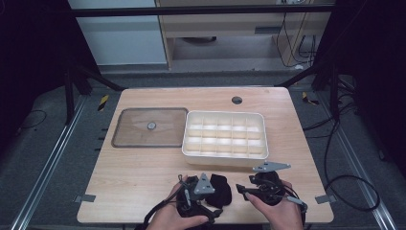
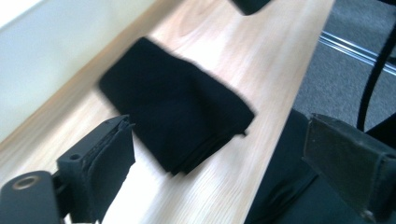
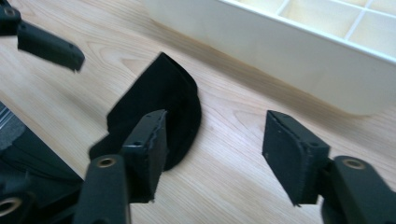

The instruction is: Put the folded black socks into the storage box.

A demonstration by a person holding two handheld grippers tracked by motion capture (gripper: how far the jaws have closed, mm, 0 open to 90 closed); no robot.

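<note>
A folded black cloth (image 1: 221, 188) lies flat on the wooden table (image 1: 143, 172) near its front edge, between my two grippers. In the left gripper view the cloth (image 2: 177, 116) sits just beyond the jaws. My left gripper (image 2: 224, 154) is open wide and its pads do not touch the cloth. From above, the left gripper (image 1: 209, 196) points right toward the cloth. My right gripper (image 3: 219, 149) is open too, with bare wood between its pads and the cloth (image 3: 163, 98) behind its left jaw. The right gripper (image 1: 242, 189) stands just right of the cloth.
A white divided tray (image 1: 225, 155) stands mid-table just behind the grippers, its near wall (image 3: 299, 51) close to the right gripper. A brown see-through lid (image 1: 129, 139) lies to its left. The table's front edge (image 2: 275, 121) runs close beside the cloth.
</note>
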